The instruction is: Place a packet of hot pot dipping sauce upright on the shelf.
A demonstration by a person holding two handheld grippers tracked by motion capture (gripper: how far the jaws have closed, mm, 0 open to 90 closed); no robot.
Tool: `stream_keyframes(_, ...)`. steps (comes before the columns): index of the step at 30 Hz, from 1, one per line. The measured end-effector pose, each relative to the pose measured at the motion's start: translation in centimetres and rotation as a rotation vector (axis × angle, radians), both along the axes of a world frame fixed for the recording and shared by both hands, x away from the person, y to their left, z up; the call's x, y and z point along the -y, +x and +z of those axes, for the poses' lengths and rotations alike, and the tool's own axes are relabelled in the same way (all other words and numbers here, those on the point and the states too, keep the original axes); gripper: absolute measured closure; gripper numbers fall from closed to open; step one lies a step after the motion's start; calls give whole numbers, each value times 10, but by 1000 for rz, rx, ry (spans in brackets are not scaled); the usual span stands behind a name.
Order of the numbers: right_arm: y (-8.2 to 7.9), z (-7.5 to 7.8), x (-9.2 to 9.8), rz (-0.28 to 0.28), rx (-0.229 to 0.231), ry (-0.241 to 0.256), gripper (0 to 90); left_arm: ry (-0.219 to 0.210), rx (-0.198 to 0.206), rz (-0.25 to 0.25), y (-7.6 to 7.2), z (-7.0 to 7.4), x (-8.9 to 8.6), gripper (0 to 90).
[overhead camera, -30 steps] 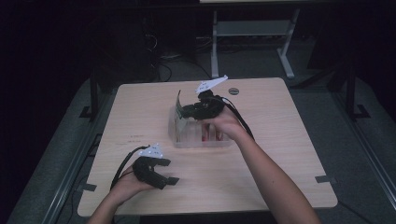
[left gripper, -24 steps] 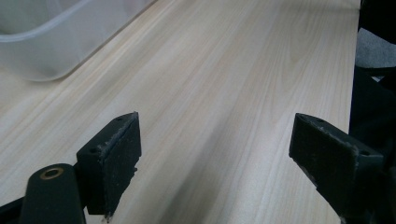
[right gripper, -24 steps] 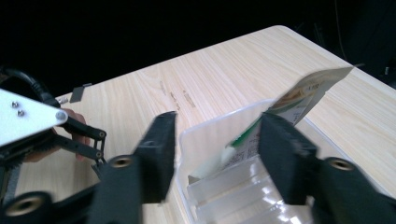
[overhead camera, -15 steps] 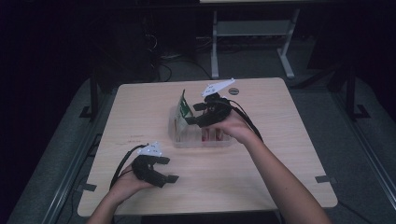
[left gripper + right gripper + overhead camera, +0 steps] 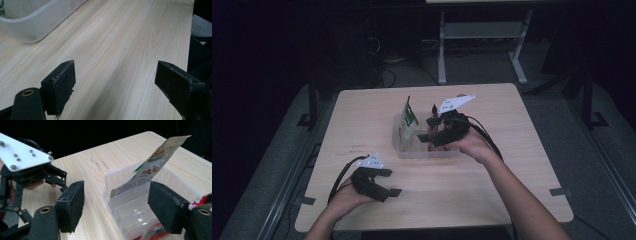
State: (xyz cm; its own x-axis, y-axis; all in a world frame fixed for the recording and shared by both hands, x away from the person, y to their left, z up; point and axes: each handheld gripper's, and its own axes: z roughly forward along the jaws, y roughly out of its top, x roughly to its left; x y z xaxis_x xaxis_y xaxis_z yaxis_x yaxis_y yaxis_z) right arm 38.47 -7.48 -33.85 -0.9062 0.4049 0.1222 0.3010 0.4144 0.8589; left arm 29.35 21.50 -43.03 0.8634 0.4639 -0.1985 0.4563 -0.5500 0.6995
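Observation:
A clear plastic bin [image 5: 404, 150] sits mid-table. A green and white packet [image 5: 410, 116] stands on edge at its left end, leaning on the wall; the right gripper view shows this packet [image 5: 152, 167] beyond the jaws. My right gripper [image 5: 427, 129] hovers over the bin, open, with nothing between its jaws [image 5: 117, 205]. Something red [image 5: 197, 201] lies in the bin under its right jaw. My left gripper [image 5: 389, 182] rests low near the table's front left, open and empty [image 5: 115, 82], with the bin's corner [image 5: 32, 22] ahead of it.
The light wooden table [image 5: 512, 175] has bare room to the right and front of the bin. The bin has ribbed dividers [image 5: 130, 210] inside. A metal stand [image 5: 482, 30] and dark floor lie beyond the far edge.
My right gripper has drawn back to the right, away from the packet. The packet has tipped more upright at the bin's left end. The left gripper has stayed put.

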Motion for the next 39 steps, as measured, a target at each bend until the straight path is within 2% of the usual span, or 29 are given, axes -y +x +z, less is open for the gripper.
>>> stream_keyframes(12, -27, -13, 22, 16, 9, 15, 291, 13, 16, -12, -1, -1, 3, 165)
stream_keyframes(20, -43, -31, 34, 20, 8, -15, 282, 14, 11, -12, -1, -1, 5, 160)
stream_keyframes(25, -51, -42, 43, 7, -4, -41, 274, 17, 13, -20, -2, -1, 6, 159)
stream_keyframes(28, -55, -47, 47, -5, 3, -55, 274, 30, 21, -30, -2, 0, 6, 159)
stream_keyframes(31, -61, -55, 56, -25, 3, -69, 262, 13, 21, -18, -3, -1, 6, 159)
stream_keyframes(39, -72, -71, 76, -66, -5, -88, 235, 24, 27, -28, -3, -1, 5, 159)
